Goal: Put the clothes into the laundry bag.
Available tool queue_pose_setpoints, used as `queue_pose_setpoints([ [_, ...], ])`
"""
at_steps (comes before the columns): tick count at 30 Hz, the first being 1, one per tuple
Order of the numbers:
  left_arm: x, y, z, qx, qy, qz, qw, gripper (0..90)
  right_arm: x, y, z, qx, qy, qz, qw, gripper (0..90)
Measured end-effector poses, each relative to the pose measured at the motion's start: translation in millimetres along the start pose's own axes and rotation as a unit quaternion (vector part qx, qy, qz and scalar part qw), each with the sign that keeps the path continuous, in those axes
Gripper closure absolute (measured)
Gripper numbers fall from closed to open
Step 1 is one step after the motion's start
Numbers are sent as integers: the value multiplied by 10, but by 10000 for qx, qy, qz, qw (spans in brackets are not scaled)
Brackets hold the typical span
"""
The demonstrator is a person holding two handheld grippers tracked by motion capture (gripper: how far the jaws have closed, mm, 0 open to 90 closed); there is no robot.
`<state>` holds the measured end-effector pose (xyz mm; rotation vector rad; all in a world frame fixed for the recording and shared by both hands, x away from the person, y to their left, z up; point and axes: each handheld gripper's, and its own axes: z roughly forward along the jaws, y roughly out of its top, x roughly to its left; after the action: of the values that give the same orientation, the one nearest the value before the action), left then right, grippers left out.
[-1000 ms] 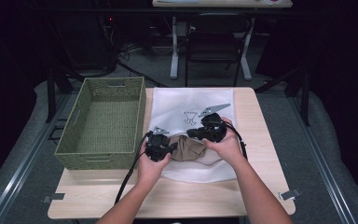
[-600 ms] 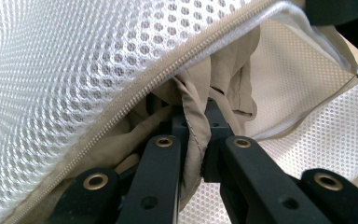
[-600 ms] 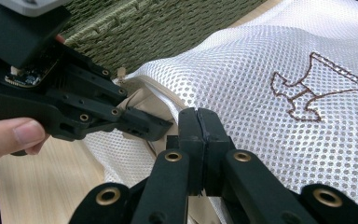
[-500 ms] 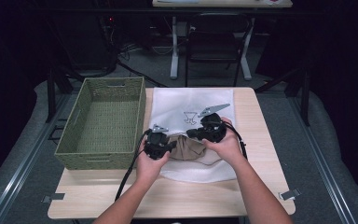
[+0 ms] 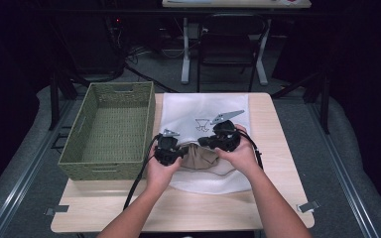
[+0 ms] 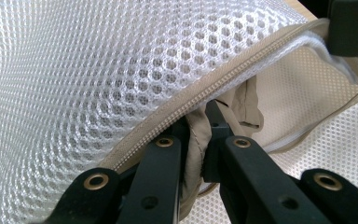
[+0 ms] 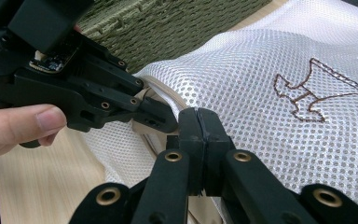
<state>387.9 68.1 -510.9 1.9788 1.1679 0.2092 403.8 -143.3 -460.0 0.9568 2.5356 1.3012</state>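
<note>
1. White mesh laundry bag (image 5: 206, 116) lies flat on the desk (image 5: 273, 198), its zipped mouth toward the person, directly under both tongs.
2. Left tongs (image 6: 204, 140) are pinched tight on a fold of beige garment (image 6: 196, 135) right at the bag's mouth, just under the beige zipper band (image 6: 223, 79). From above, the left tongs (image 5: 170, 151) sit at the near-left corner of the opening.
3. Right tongs (image 7: 200, 128) are closed narrow on the mesh edge by the zipper, nearly tip to tip with the left pair; seen from above at (image 5: 223, 139).
4. Green woven basket (image 5: 110, 130) stands just outboard of the left tongs, nothing visible inside.
5. Handling, as I judge it: bag and garment are both light, limp, no stiffness; the mesh snags and stretches rather than slides. Best hold on the bag is the stitched zipper band, which resists tearing; on the garment, a bunched fold or hem.
6. Risk: pulling bare mesh could distort the holes.
</note>
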Motion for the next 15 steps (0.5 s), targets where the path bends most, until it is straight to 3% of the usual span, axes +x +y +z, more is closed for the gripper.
queue_pose_setpoints([
  [8, 4, -18, -21, -21, -25, 14, 10000, 862, -9, -1, -8, -2, 9, 20, 10000, 899],
  [15, 23, -35, -68, -70, -32, -24, 10000, 708, -14, -1, -14, -20, 18, 20, 10000, 899],
])
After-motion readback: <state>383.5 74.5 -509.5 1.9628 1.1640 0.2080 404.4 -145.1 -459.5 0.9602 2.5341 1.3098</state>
